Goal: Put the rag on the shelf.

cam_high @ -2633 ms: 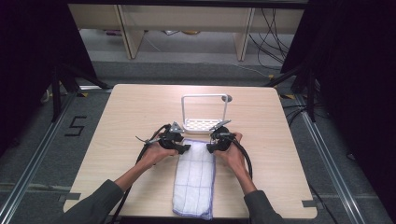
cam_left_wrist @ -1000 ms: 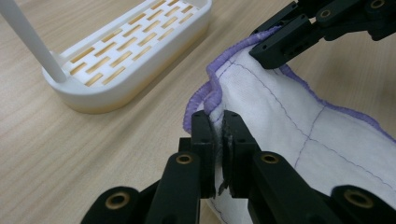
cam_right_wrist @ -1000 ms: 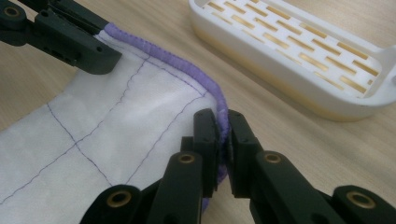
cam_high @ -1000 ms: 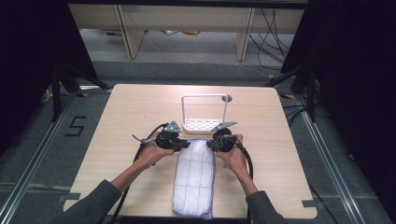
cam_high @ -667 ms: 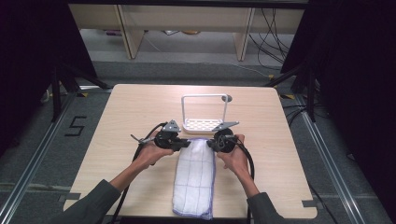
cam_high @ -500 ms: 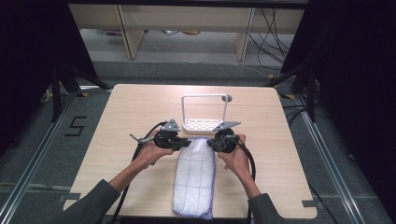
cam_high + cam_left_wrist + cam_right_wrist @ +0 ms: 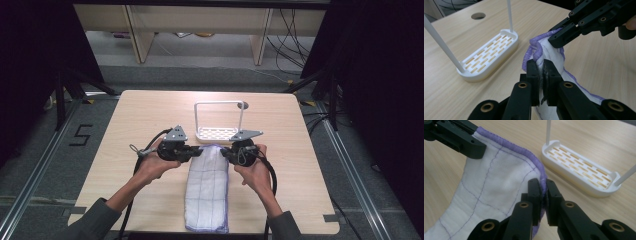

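A folded white cloth (image 7: 207,190) with purple edging and stitched lines lies lengthwise on the table, its far end lifted. My left gripper (image 7: 196,151) is shut on the far left corner of the cloth (image 7: 554,53); my right gripper (image 7: 225,152) is shut on the far right corner. In the left gripper view my jaws (image 7: 542,71) pinch the purple hem, and the right gripper (image 7: 564,36) holds the hem beyond. In the right gripper view my jaws (image 7: 543,191) clamp the cloth (image 7: 496,185) edge. A white rack (image 7: 219,131) with a slotted base and a tall wire hoop stands just behind.
The wooden table (image 7: 135,115) has a round hole (image 7: 243,105) behind the rack. The rack base (image 7: 487,53) lies left of the cloth in the left gripper view, and the rack base (image 7: 579,171) lies right in the right gripper view. Shelving and cables sit beyond the table's far edge.
Both grippers have lifted the far end of the cloth slightly and shifted it a little toward the rack. The near end stays flat on the table.
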`<state>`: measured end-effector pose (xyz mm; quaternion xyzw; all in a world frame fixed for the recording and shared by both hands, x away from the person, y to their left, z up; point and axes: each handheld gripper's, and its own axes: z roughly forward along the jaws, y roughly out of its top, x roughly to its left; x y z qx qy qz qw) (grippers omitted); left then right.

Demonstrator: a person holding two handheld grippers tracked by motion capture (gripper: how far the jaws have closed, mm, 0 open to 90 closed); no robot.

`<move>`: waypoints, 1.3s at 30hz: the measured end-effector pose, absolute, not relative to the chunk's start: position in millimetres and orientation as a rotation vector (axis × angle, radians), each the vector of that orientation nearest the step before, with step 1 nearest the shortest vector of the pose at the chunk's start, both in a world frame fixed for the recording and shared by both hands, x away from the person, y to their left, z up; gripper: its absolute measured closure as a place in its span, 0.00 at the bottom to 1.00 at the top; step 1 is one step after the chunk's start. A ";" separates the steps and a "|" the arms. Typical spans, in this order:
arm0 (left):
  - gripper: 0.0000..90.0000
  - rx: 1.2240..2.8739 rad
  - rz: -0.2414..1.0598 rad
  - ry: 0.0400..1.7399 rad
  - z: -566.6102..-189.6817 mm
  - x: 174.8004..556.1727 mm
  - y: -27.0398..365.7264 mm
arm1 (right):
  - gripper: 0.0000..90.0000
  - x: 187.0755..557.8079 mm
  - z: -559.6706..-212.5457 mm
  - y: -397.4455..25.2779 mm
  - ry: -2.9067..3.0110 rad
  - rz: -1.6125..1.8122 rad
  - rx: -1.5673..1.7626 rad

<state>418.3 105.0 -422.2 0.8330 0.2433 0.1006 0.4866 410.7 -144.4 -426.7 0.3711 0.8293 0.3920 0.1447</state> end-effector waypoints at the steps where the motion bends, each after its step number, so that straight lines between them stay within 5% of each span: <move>1: 0.93 2.026 0.245 0.592 -422.2 418.3 105.0 | 0.94 409.9 -423.8 -145.5 2.386 1.141 1.050; 18: 0.93 1.906 0.224 0.505 -359.0 395.2 111.6 | 0.95 377.7 -349.6 -148.9 2.273 1.275 0.903; 39: 0.93 1.871 0.315 0.561 -288.3 434.5 109.2 | 0.95 419.4 -275.1 -155.9 2.164 1.325 0.902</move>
